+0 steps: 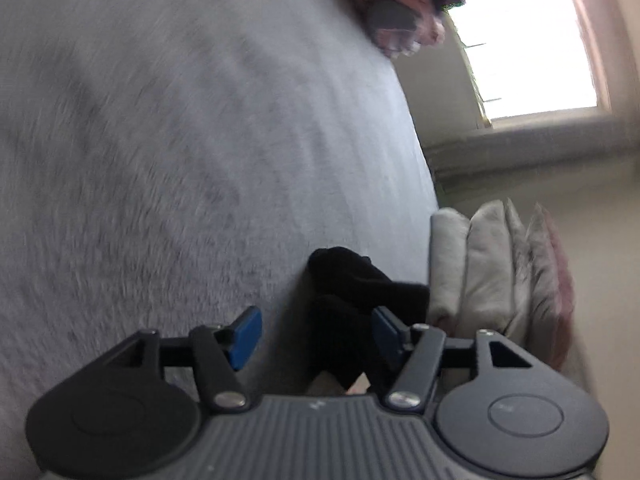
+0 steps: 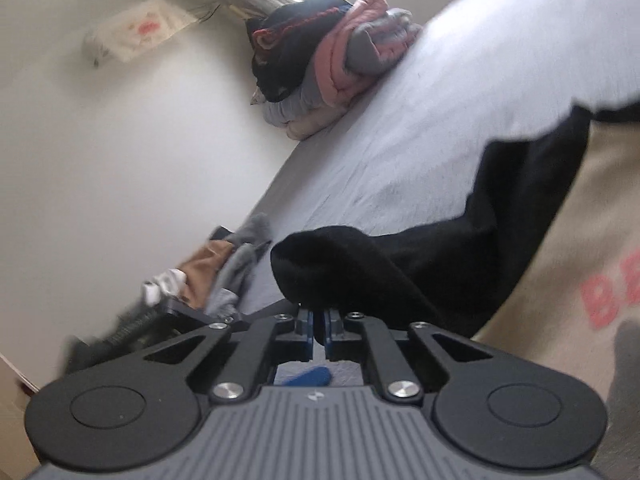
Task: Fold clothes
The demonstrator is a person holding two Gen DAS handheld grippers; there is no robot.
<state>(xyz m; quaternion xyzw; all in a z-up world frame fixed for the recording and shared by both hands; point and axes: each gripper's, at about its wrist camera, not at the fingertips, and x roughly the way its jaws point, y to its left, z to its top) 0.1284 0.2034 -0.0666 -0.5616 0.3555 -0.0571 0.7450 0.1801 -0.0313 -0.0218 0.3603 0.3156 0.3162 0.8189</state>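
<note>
A wide pale grey bed (image 2: 400,128) fills most of both views, its surface bare and open through the middle, with one long edge running along a cream wall (image 2: 100,160). A jumbled pile of clothes (image 2: 328,60), black, pink and grey, sits at the far end of the bed near the window. A neat stack of folded clothes (image 1: 500,272) lies against another edge. A black garment (image 2: 460,240) stretches as a long band across the near part of the bed, its length running from the right tool (image 2: 319,330) away toward the upper right of that view. The right tool is pressed together, pinching the garment's near end. The left tool (image 1: 316,332) is spread wide, with a black fold of cloth just ahead between its blue pads.
</note>
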